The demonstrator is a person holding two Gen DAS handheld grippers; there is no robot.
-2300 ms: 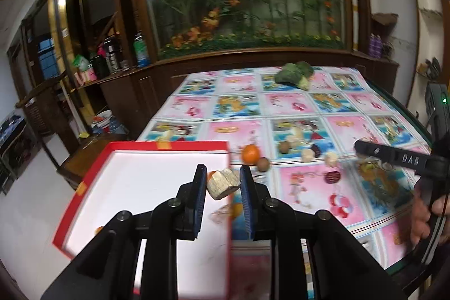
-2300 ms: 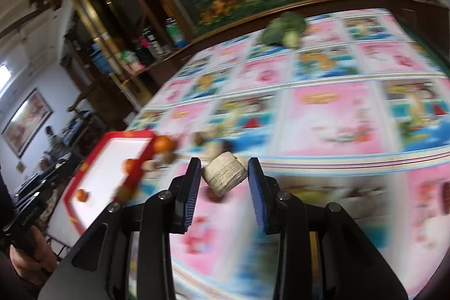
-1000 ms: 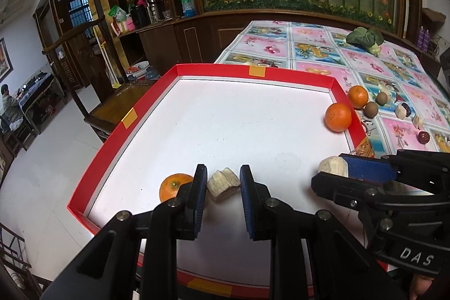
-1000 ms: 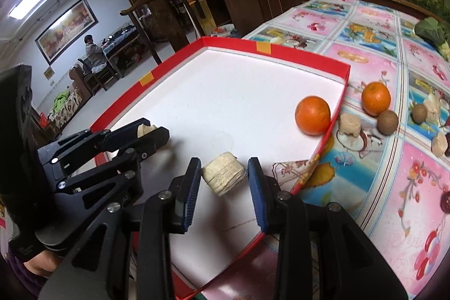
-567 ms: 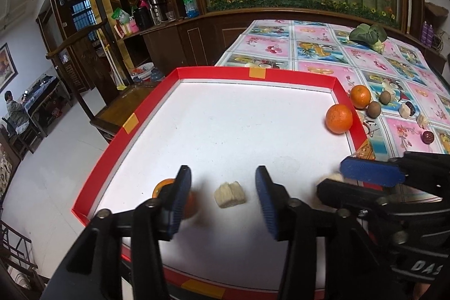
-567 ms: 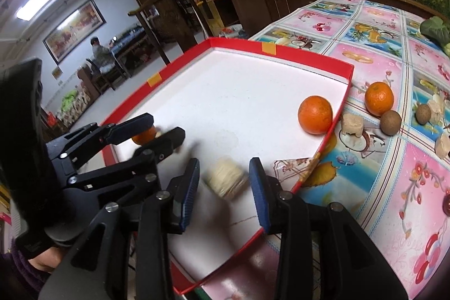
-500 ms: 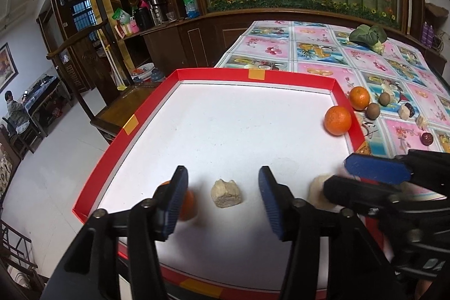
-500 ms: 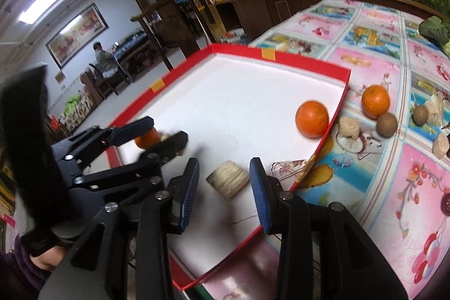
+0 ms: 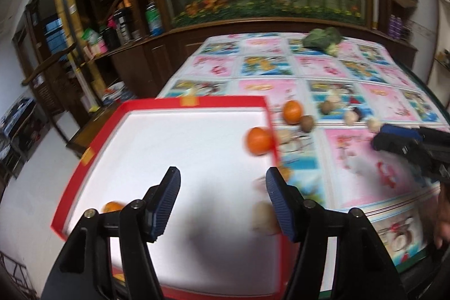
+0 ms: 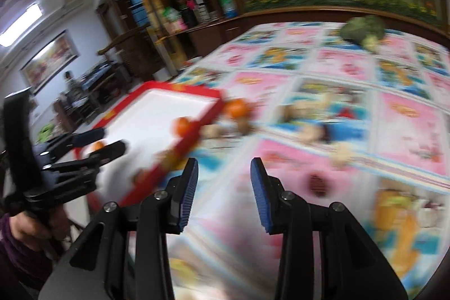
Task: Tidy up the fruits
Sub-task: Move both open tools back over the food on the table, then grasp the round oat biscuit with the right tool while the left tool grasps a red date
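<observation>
A red-rimmed white tray (image 9: 194, 101) holds an orange (image 9: 258, 140) by its right wall, a second orange (image 9: 112, 207) at its near left, and a pale fruit piece (image 9: 264, 217) at its near right. My left gripper (image 9: 223, 200) is open and empty above the tray. My right gripper (image 10: 223, 191) is open and empty over the tablecloth, right of the tray (image 10: 180, 144). Loose on the cloth lie an orange (image 9: 292, 110), brown round fruits (image 9: 307, 123), pale pieces (image 9: 351, 117) and a dark red fruit (image 10: 317, 182). Both views are blurred.
A green vegetable (image 9: 323, 40) lies at the table's far end. A wooden cabinet with bottles (image 9: 123, 24) stands at the left, behind it a flower mural. The table's near right edge (image 9: 419, 257) drops off. The person's hand (image 10: 25, 229) holds the left gripper.
Both grippers have let go of their pale fruit pieces in the tray and opened. They have pulled back and swung right, the right gripper out over the tablecloth.
</observation>
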